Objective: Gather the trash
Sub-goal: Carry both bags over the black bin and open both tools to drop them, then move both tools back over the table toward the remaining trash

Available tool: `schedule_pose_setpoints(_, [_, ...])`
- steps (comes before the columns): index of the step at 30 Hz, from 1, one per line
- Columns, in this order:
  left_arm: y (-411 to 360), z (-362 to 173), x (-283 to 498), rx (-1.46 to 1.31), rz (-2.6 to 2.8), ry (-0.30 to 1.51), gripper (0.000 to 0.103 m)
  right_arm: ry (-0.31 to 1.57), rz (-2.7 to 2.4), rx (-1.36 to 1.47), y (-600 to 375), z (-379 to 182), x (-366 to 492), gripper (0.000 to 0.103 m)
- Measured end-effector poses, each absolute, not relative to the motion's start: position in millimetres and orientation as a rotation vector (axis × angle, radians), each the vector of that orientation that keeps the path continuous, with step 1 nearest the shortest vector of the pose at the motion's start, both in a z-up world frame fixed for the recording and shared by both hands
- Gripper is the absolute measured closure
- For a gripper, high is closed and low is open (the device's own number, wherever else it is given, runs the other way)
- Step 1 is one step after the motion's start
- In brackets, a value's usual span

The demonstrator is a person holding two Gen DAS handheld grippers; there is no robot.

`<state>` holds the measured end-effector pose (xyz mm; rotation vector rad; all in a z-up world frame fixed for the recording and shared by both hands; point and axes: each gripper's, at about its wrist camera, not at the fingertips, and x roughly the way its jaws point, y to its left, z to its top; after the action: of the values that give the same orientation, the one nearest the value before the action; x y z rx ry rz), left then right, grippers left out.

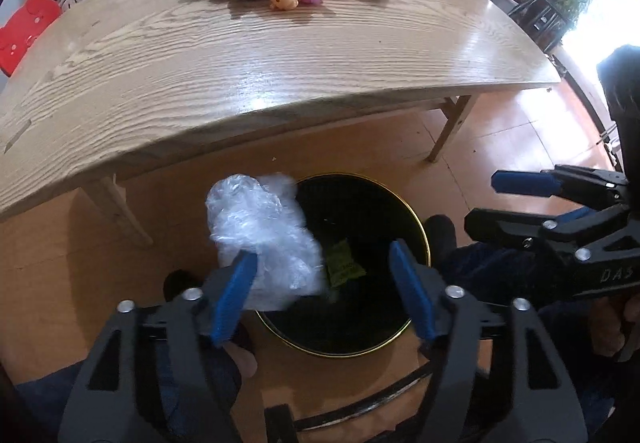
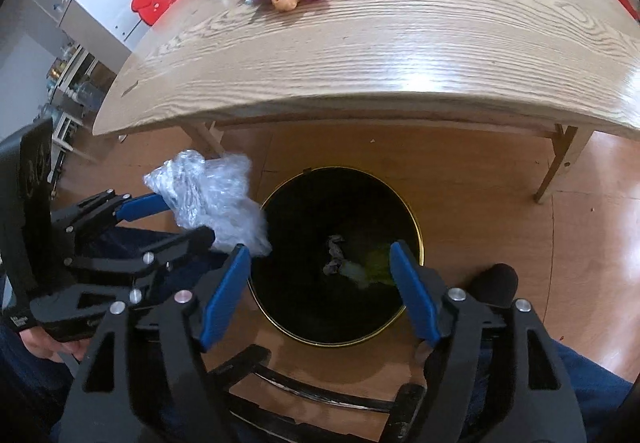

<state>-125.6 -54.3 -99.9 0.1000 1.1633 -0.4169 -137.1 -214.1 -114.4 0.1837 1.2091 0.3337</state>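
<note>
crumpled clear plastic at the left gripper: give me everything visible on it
The crumpled clear plastic is a wad of thin, see-through film, whitish where it bunches. It sits at the left gripper, against one blue finger pad; the jaws stand wide, so nothing clamps it. It overlaps the near-left rim of the black bin, partly over the opening. Whether it is falling or clinging to the pad is unclear.

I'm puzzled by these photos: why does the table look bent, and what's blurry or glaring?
Left wrist view: the fisheye lens bows the table edge; window light blows out the upper right; the plastic wrap is smeared. Right wrist view: same bowing, glare streaks on the tabletop, wrap soft, bin interior nearly black.
</note>
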Motion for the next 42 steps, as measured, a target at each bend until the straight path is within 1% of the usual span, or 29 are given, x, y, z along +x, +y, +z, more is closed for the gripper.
schedule_pose_setpoints(2, [-55, -100, -126, 0.100, -0.427, 1.163, 0.031, 1.203, 0.329, 0.198, -217, -113, -136, 0.027])
schedule_pose_setpoints(6, [-57, -99, -127, 0.090, -0.466, 1.168, 0.029, 1.197, 0.315, 0.231, -222, -111, -135, 0.025])
schedule_pose_setpoints(8, [-60, -99, -129, 0.092, -0.479, 1.170, 0.022, 1.194, 0.310, 0.241, -224, -110, -134, 0.024])
schedule_pose_setpoints(10, [-62, -100, -130, 0.098, -0.492, 1.174, 0.019, 1.184, 0.301, 0.245, -226, -108, -135, 0.023])
schedule_pose_setpoints(22, [-58, -96, -130, 0.078, -0.486, 1.166, 0.016, 1.171, 0.303, 0.250, -228, -105, -135, 0.018])
schedule_pose_setpoints(27, [-56, -86, -129, 0.068, -0.485, 1.134, 0.016, 1.136, 0.295, 0.279, -236, -94, -134, 0.018])
schedule_pose_setpoints(31, [-46, -65, -120, 0.040, -0.460, 1.082, 0.012, 1.079, 0.281, 0.294, -245, -71, -126, 0.017])
schedule_pose_setpoints(35, [-37, -38, -96, 0.038, -0.409, 1.036, 0.012, 1.024, 0.266, 0.319, -257, -43, -107, 0.015])
schedule_pose_setpoints(39, [-32, -2, -62, 0.091, -0.344, 0.944, 0.011, 0.975, 0.242, 0.335, -268, -13, -71, 0.013])
schedule_pose_setpoints(42, [-37, 23, -28, 0.162, -0.305, 0.861, 0.009, 0.983, 0.237, 0.419, -279, -3, -31, 0.012])
